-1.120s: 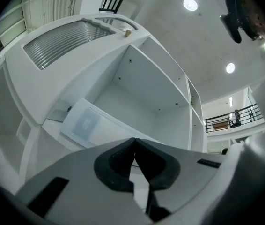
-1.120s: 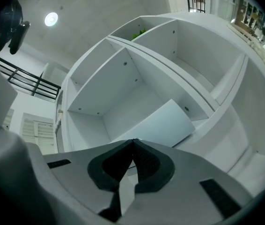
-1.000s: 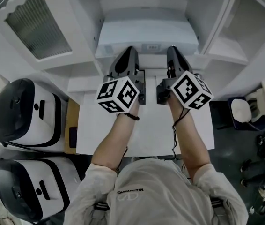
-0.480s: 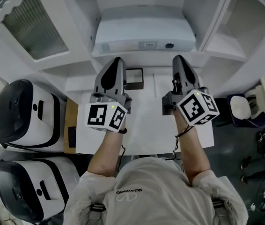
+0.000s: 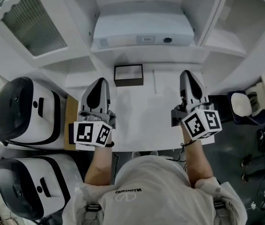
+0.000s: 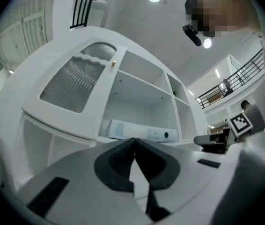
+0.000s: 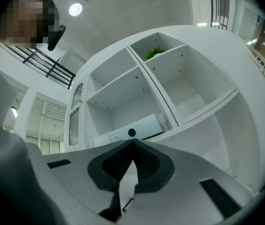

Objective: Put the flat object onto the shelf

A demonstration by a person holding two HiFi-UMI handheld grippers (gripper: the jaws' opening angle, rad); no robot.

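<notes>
shelf (image 5: 142, 55) holds flat box (image 5: 142, 29); table (image 5: 142, 125) only in head view; left claw (image 6: 135, 139), right claw (image 7: 133, 140) closed, empty

- Bare bench (image 5: 144, 118) lies open between my left tongs (image 5: 99, 81) and my right tongs (image 5: 189, 74), both closed tight on nothing.
- A small dark-framed box (image 5: 128, 75) stands at the bench's far edge, between the two.
- The flat white box (image 5: 143, 30) fills the middle shelf compartment (image 5: 142, 6) ahead.
- The right compartment (image 5: 228, 32) offers room.
- Two bulky appliances (image 5: 25, 109) crowd my left.
</notes>
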